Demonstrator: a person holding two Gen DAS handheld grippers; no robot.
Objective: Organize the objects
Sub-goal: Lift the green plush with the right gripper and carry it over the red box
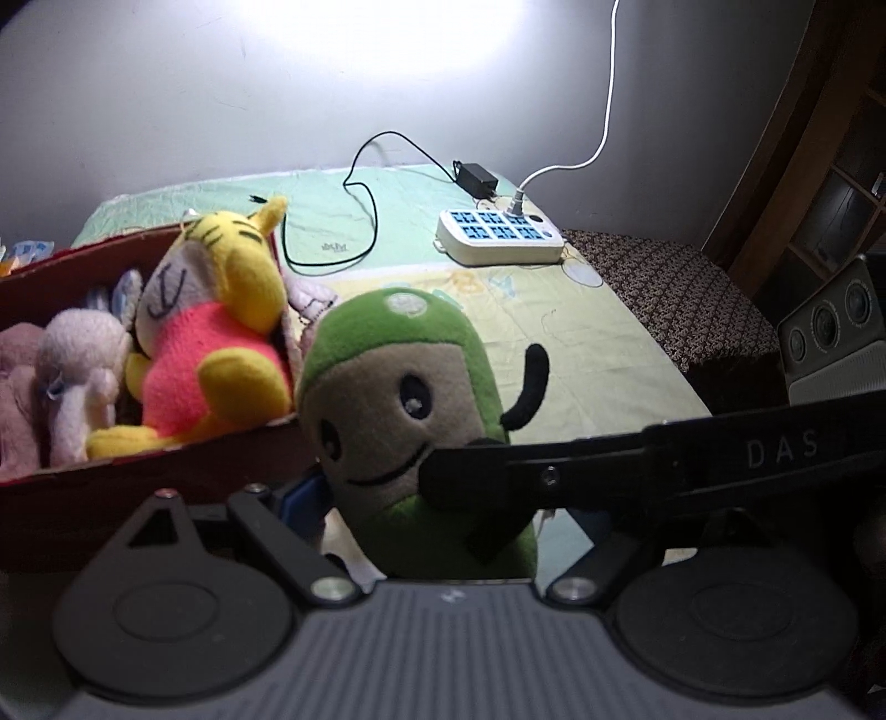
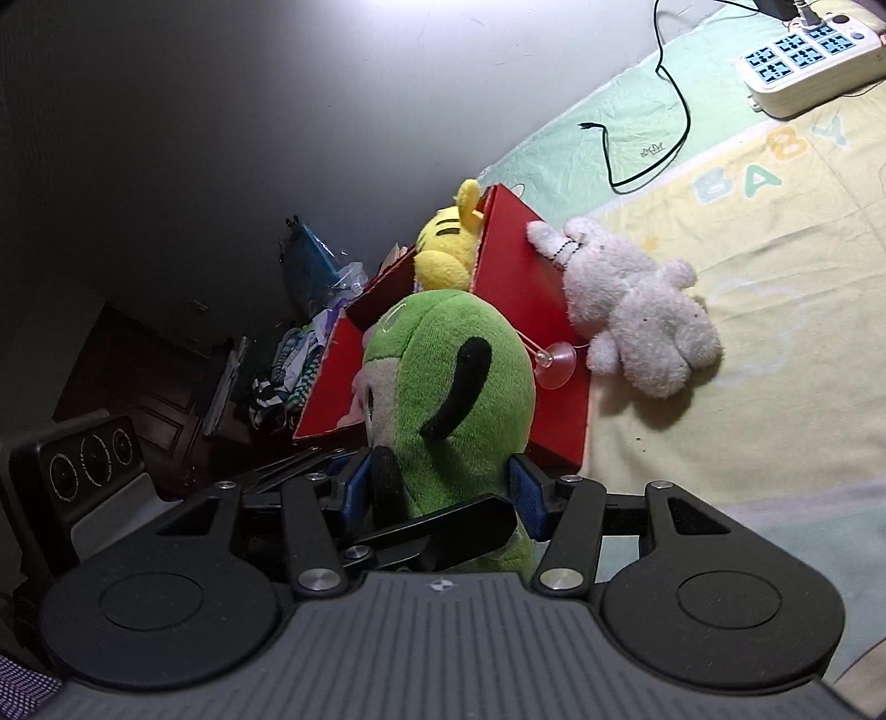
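Both grippers, left [image 1: 387,498] and right [image 2: 443,493], clamped on green plush [image 2: 448,376], red box [image 2: 520,288] of toys just beyond, white plush [image 2: 637,310] leaning against its wall, power strip [image 1: 501,235] farther back

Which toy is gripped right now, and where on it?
The green plush toy with the beige face, pinched low on its body by the right gripper; the left gripper also closes around it.

Grey wall [image 1: 166,111], bright light patch [image 1: 410,27]; dark wooden cabinet [image 1: 819,166] right.
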